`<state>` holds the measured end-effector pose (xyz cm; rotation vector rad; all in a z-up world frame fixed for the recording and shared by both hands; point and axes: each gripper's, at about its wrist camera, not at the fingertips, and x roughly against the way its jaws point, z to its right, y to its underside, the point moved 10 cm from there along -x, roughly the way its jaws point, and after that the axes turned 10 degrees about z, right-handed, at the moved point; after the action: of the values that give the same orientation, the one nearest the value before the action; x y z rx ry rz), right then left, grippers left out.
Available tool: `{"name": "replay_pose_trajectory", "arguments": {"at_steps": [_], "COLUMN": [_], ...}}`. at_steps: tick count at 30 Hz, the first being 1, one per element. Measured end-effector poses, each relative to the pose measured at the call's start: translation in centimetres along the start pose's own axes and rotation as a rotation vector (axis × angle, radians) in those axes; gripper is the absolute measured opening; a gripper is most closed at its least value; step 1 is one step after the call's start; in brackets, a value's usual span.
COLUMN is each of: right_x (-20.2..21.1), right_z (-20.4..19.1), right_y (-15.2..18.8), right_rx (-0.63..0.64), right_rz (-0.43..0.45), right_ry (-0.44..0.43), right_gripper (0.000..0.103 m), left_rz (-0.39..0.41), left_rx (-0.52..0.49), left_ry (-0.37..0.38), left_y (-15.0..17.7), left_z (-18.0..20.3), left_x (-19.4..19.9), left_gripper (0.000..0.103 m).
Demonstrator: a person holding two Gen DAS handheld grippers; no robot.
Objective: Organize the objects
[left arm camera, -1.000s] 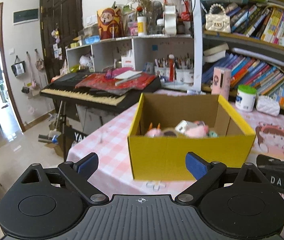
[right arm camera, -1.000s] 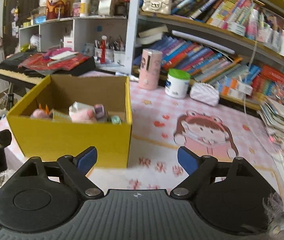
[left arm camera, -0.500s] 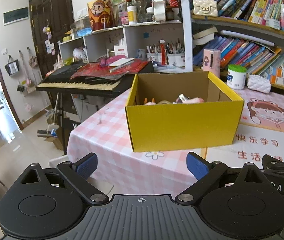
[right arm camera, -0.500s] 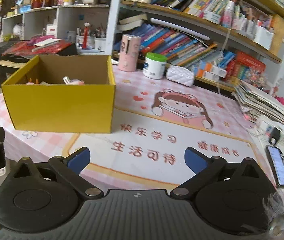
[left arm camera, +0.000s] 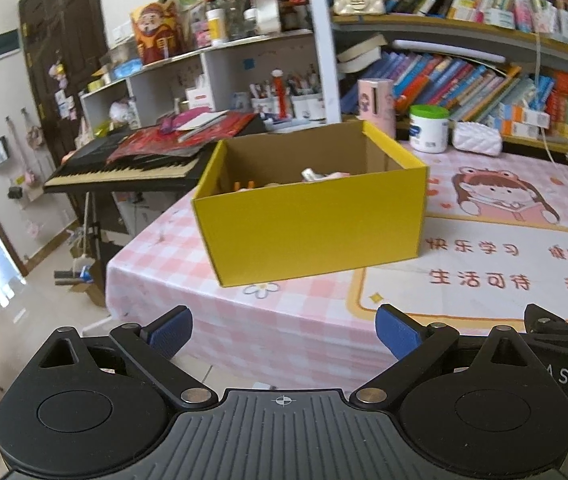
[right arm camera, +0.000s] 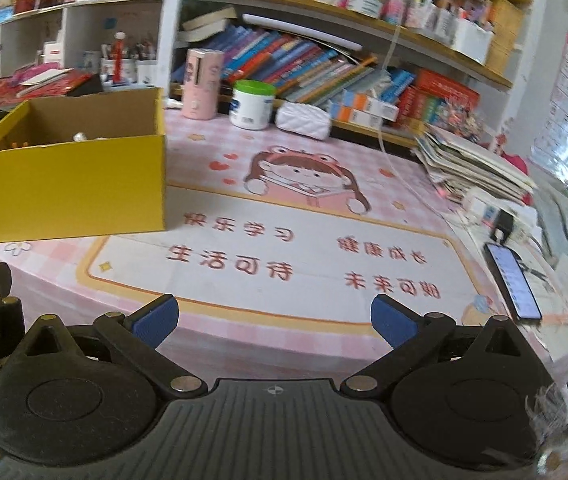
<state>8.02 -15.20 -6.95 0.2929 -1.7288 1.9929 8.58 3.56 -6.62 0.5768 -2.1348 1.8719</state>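
You are holding both grippers released — the left gripper (left arm camera: 284, 332) and right gripper (right arm camera: 273, 322) gaping with nothing between their fingers. The yellow box (left arm camera: 312, 224) is sitting on the table (right arm camera: 324, 240) well ahead of your left fingers — ahead and left of your right ones.

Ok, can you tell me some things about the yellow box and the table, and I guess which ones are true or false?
1. The yellow cardboard box has small toys inside. True.
2. The left gripper is squeezing the box. False: its jaws stand open, empty, short of the box.
3. A white jar with a green lid stands behind the box, next to a pink cylinder. True.
4. A phone lies inside the box. False: it lies on the table near the right edge.
5. The right gripper holds a book. False: it is open and empty.
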Motion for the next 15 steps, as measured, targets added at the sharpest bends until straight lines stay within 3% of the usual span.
{"name": "replay_pose_trajectory", "arguments": {"at_steps": [15], "right_x": [-0.2], "right_z": [4.4], "right_y": [1.0], "right_rx": [-0.046], "right_rz": [-0.03], "right_ry": [0.064], "right_gripper": [0.103], "left_rz": [-0.009], "left_rx": [-0.055], "left_ry": [0.056], "left_y": [-0.4], "left_z": [4.6], "left_x": [0.0], "left_gripper": [0.1]}}
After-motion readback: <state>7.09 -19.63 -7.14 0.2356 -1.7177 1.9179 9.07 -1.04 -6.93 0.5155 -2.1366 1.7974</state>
